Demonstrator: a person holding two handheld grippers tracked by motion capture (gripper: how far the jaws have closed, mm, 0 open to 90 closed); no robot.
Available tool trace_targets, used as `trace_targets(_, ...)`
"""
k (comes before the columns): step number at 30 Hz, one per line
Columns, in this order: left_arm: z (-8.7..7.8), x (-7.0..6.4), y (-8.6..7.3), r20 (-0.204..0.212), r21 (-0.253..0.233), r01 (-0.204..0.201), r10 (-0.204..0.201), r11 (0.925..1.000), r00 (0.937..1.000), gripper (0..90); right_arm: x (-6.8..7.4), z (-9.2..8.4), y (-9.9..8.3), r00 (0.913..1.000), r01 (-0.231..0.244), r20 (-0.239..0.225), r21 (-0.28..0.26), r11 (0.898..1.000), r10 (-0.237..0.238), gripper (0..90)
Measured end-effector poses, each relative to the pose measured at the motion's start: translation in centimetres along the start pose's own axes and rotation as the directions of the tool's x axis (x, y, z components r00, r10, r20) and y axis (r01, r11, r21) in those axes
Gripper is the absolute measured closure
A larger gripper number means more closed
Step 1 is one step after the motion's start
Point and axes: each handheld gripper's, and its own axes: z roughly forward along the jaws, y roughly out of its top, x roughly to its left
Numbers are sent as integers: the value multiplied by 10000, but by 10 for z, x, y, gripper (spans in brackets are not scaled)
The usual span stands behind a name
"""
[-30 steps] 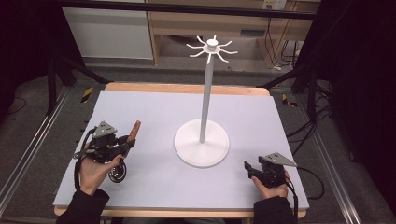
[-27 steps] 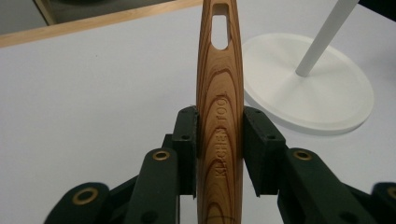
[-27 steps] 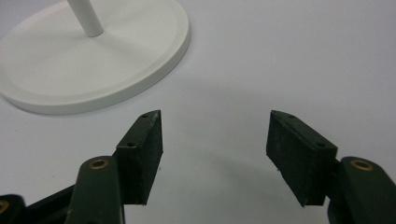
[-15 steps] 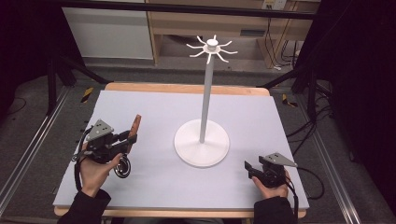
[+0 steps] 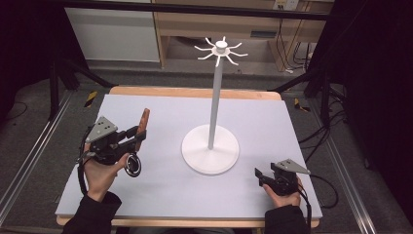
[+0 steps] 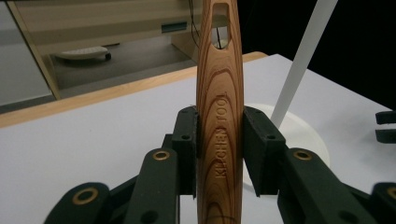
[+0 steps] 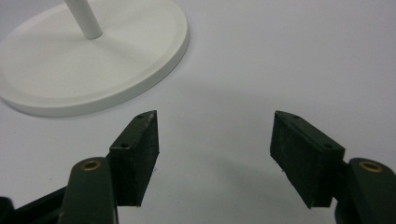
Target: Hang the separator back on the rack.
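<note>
- My left tongs (image 6: 219,154) clamp the brown wooden kitchen tool (image 6: 218,93), long axis pointing away from me.
- The tall white hook stand (image 5: 213,102) rises to its right, near the desk's middle; probably the goal.
- My right tongs (image 7: 215,154), empty, have just been opening.

On my table (image 5: 160,195): one wooden kitchen tool (image 6: 219,116), one white stand (image 5: 211,153) with a single pole, and my two grippers, left (image 5: 139,136) and right (image 5: 258,175).
</note>
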Motion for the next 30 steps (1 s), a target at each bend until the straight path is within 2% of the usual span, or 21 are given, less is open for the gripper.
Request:
trace_targets(9, 1, -13, 24, 138, -658, -231, 240, 9976, 9996, 674, 0, -1, 0, 10000, -30, 55, -18, 10000, 30, 317)
trace_targets(20, 3, -21, 43, 299, -1121, -236, 271, 9934, 9992, 674, 0, -1, 0, 10000, -18, 65, -9, 10000, 18, 317)
trace_targets(30, 3, -34, 63, 519, -1523, -435, 519, 9874, 9973, 674, -1, 0, 0, 10000, 32, 75, -33, 10000, -31, 315)
